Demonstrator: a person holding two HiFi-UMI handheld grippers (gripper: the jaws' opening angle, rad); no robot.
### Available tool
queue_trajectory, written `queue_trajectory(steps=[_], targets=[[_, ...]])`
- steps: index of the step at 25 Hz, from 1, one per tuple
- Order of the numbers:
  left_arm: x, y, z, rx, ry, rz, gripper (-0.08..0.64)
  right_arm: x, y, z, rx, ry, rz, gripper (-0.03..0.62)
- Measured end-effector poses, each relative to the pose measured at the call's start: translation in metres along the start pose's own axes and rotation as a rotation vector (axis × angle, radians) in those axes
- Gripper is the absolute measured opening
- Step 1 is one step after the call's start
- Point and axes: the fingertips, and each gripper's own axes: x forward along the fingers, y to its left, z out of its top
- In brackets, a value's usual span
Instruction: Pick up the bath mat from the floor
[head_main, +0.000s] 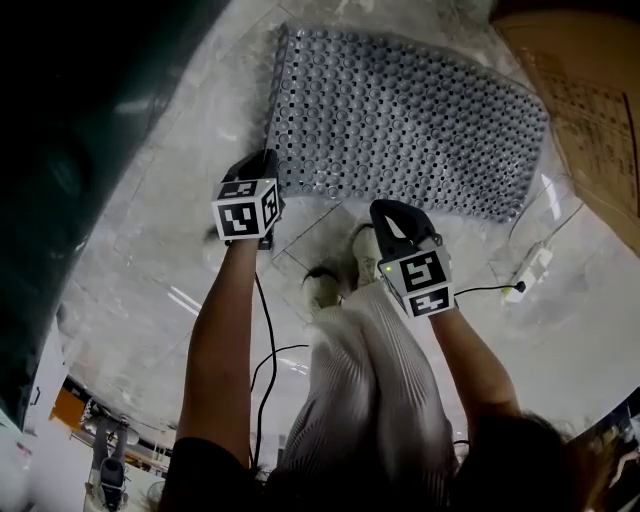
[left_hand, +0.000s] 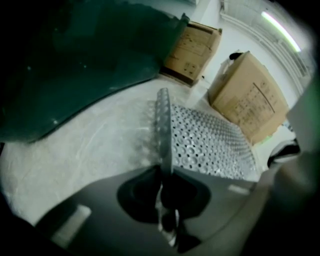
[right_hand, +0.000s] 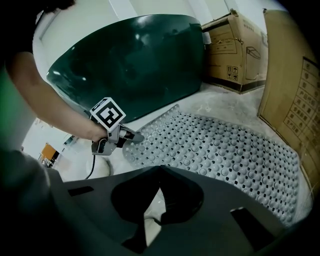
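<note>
A grey studded bath mat (head_main: 410, 120) lies on the pale marble floor. My left gripper (head_main: 270, 160) is at the mat's near left corner and is shut on it. In the left gripper view the mat's edge (left_hand: 163, 125) stands edge-on, pinched between the jaws of the left gripper (left_hand: 164, 170), and the rest of the mat (left_hand: 210, 142) spreads away to the right. My right gripper (head_main: 385, 212) hovers just short of the mat's near edge. Its jaw tips meet with nothing between them (right_hand: 160, 169). The right gripper view shows the mat (right_hand: 225, 145) ahead and the left gripper (right_hand: 131, 135) at its corner.
A dark green curved tub (head_main: 90, 120) borders the mat's left side. Cardboard boxes (head_main: 590, 110) stand to the right and behind (left_hand: 192, 50). A white power strip (head_main: 530, 270) and its cable lie on the floor at right. The person's shoes (head_main: 325, 285) stand between the grippers.
</note>
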Motion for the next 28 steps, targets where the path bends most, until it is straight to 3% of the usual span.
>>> queue_trajectory(steps=[28], targets=[[-0.176, -0.149, 0.094, 0.14, 0.005, -0.155, 0.018, -0.187, 0.031, 0.109, 0.092, -0.113, -0.116, -0.002]])
